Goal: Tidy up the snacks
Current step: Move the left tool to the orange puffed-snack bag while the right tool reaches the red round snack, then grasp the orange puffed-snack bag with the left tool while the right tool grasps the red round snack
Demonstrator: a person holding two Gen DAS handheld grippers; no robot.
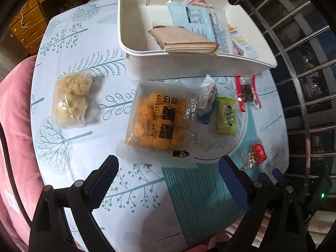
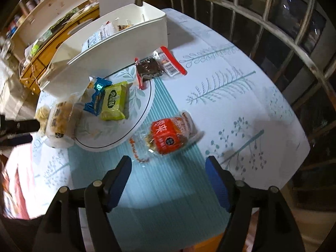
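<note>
A white bin (image 1: 189,63) at the back of the table holds several snack packets; it also shows in the right wrist view (image 2: 109,54). My left gripper (image 1: 168,168) is open and empty, just short of a clear bag of orange puffs (image 1: 161,117) lying on the rim of a round plate (image 1: 226,147). A green packet (image 1: 226,115), a blue one (image 2: 95,98) and a dark red-edged packet (image 2: 155,67) lie on or beside the plate (image 2: 126,126). My right gripper (image 2: 168,168) is open and empty, just short of a red snack packet (image 2: 168,138).
A clear bag of pale noodle-like snack (image 1: 71,100) lies left on the tablecloth. A pink cushion (image 1: 14,126) is off the table's left edge. Window bars (image 2: 273,31) stand behind the table. Wooden drawers (image 1: 27,25) are at far left.
</note>
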